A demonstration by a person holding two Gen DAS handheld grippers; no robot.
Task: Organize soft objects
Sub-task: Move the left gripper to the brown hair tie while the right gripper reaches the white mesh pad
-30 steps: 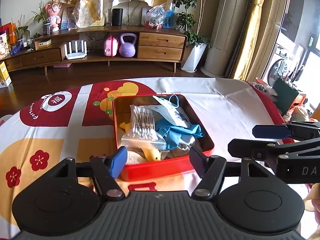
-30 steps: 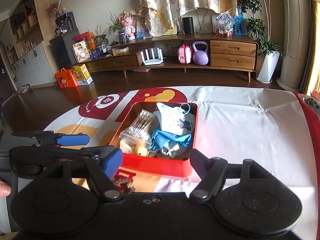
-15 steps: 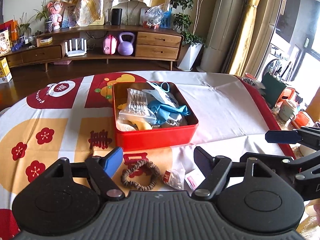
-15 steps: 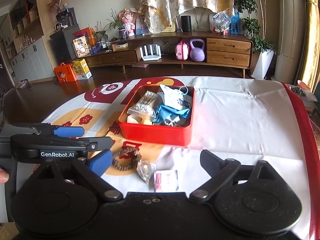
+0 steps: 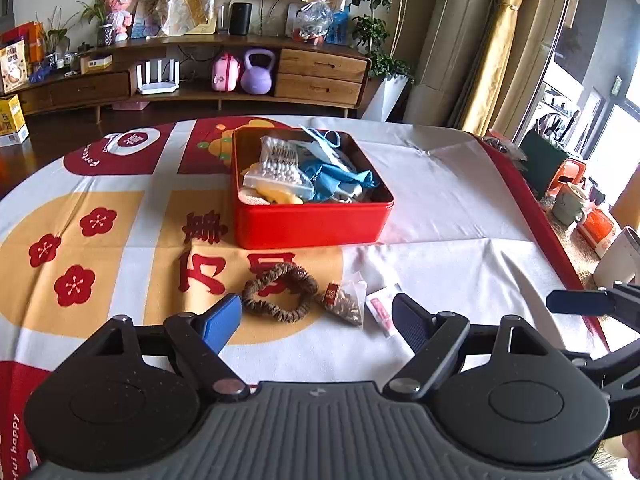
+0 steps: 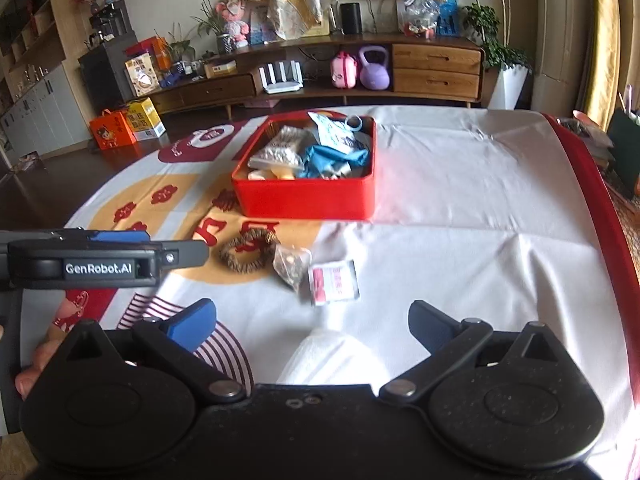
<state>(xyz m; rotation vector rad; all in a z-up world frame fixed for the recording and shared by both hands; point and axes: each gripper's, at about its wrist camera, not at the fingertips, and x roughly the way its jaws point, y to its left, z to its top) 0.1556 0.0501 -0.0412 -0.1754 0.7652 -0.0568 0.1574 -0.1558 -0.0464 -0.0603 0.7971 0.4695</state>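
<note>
soft objects: most sit in the red tin (image 5: 312,222), centre of the left wrist frame, upper centre of the right wrist frame (image 6: 308,200). inside it i see a bag of cotton swabs (image 5: 278,160), a blue glove (image 5: 340,178), a face mask (image 5: 324,146) at the far side, and something yellow (image 5: 280,196) at the near edge.

three items lie on the tablecloth (image 5: 440,216), outside the tin, on its near side:
- brown scrunchie (image 5: 280,292), lower centre of the left frame; also seen at (image 6: 248,254).
- clear tea bag (image 5: 346,300) with a red tag, just right of the scrunchie, close to touching it; (image 6: 292,264) in the right view.
- small white and red packet (image 5: 382,308), right of the tea bag; (image 6: 334,282).

my left gripper (image 5: 316,322): jaws opening, already wide, nothing clamped. the scrunchie and tea bag show in the gap between the fingers, further away on the cloth. pads touch neither.

my right gripper (image 6: 312,326): jaws opening, very wide, nothing held. a white fold (image 6: 332,354) shows low in the gap; i cannot tell what it is.

each gripper shows at the edge of the other's frame: the left at mid left in the right view, the right at lower right in the left view.
</note>
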